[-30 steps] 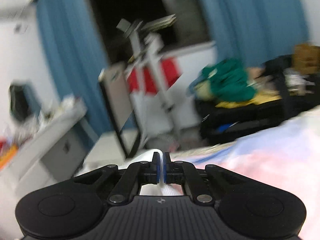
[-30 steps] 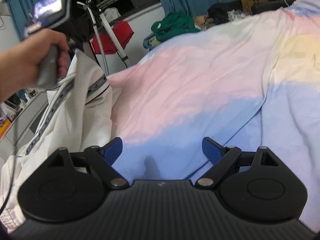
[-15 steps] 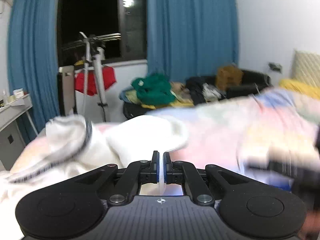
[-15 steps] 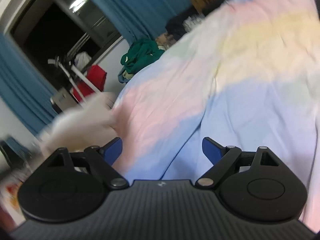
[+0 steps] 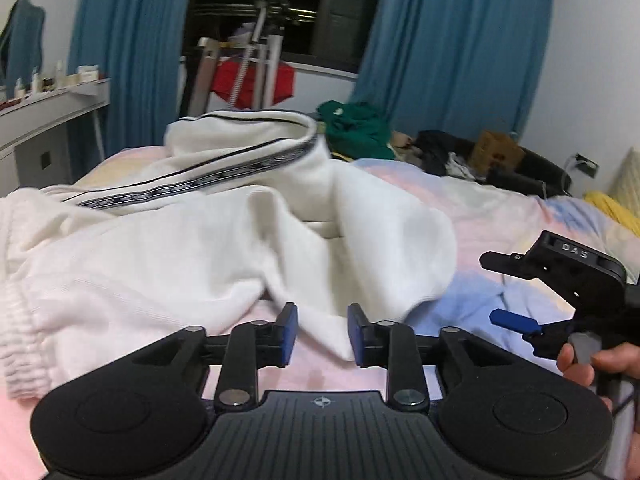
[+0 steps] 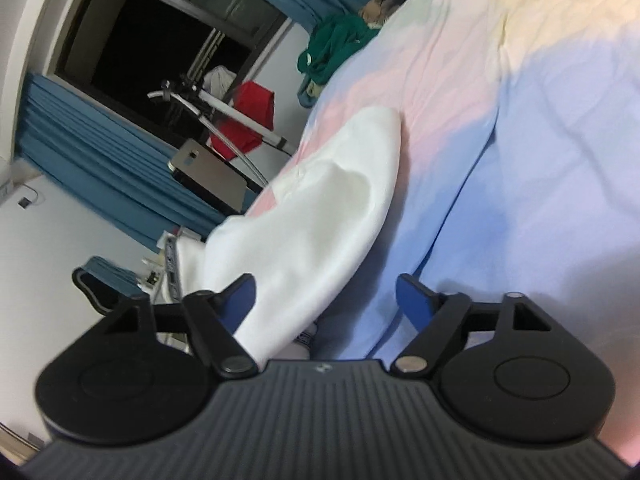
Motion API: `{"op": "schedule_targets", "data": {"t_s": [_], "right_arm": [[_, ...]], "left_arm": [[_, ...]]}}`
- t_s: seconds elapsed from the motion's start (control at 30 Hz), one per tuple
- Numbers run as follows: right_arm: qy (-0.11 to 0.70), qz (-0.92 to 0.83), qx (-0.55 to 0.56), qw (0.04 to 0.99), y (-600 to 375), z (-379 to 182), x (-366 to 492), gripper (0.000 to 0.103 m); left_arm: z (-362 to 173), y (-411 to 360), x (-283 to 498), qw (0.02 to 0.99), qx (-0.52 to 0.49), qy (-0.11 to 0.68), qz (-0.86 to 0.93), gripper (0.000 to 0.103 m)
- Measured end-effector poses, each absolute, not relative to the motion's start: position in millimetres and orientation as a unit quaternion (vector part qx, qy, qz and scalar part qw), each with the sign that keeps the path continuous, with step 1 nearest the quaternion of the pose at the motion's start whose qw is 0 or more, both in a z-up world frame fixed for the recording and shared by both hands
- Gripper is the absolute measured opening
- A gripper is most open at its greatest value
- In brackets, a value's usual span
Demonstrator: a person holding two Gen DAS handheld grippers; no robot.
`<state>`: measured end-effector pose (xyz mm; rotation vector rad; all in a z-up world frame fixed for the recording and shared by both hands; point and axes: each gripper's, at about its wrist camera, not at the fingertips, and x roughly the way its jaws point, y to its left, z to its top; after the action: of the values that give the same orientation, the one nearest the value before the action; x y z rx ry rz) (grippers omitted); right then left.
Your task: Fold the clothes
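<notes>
A white garment point(image 5: 208, 240) with a black patterned stripe lies crumpled on the pastel bed sheet point(image 5: 488, 208). My left gripper point(image 5: 322, 332) hovers low over its near edge. Its jaws are opening, and a loose corner of the white cloth hangs between the blue pads without being pressed. In the right wrist view, which is rolled sideways, the same white garment point(image 6: 320, 208) reaches in between the fingers of my right gripper point(image 6: 326, 300). Those jaws stand wide and are closing, with the cloth near the left finger. The right gripper point(image 5: 490, 286) and the hand holding it show at the left view's right edge.
Beyond the bed are a heap of green clothes point(image 5: 356, 128), a drying rack with a red garment point(image 5: 252, 80), blue curtains point(image 5: 456, 40) and a dark window. A white desk point(image 5: 48, 108) stands on the left. A cardboard box point(image 5: 496, 152) sits on dark furniture at the right.
The left gripper swung from facing the room to low over the bed, and its shut jaws parted off the white cloth. The right gripper rolled sideways, and the garment now lies between its fingers.
</notes>
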<state>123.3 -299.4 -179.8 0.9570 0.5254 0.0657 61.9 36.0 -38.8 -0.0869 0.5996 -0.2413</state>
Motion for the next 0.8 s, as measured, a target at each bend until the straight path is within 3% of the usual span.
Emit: {"op": "schedule_targets", "data": {"t_s": [0.3, 0.53, 0.67, 0.7, 0.77, 0.8], "right_arm": [[0.223, -0.031, 0.476, 0.85, -326.3, -189.3, 190.2, 0.075], [0.227, -0.042, 0.45, 0.863, -340.8, -225.1, 257.7, 0.074], [0.204, -0.029, 0.446, 0.871, -337.3, -243.6, 274.7, 0.062], [0.207, -0.028, 0.436, 0.876, -335.8, -244.1, 279.4, 0.054], [0.222, -0.034, 0.418, 0.88, -331.9, -242.0, 289.4, 0.02], [0.223, -0.036, 0.411, 0.883, -330.5, -239.2, 290.3, 0.014]], "left_arm": [[-40.7, 61.6, 70.9, 0.95, -0.042, 0.294, -0.094, 0.041], [-61.1, 66.8, 92.2, 0.943, -0.053, 0.311, -0.105, 0.041], [-74.7, 60.6, 110.6, 0.932, -0.071, 0.331, -0.127, 0.041], [-77.9, 58.8, 114.0, 0.932, -0.071, 0.332, -0.127, 0.041], [-83.9, 55.2, 119.5, 0.933, -0.065, 0.332, -0.126, 0.041], [-86.5, 53.4, 121.4, 0.933, -0.061, 0.33, -0.126, 0.041]]}}
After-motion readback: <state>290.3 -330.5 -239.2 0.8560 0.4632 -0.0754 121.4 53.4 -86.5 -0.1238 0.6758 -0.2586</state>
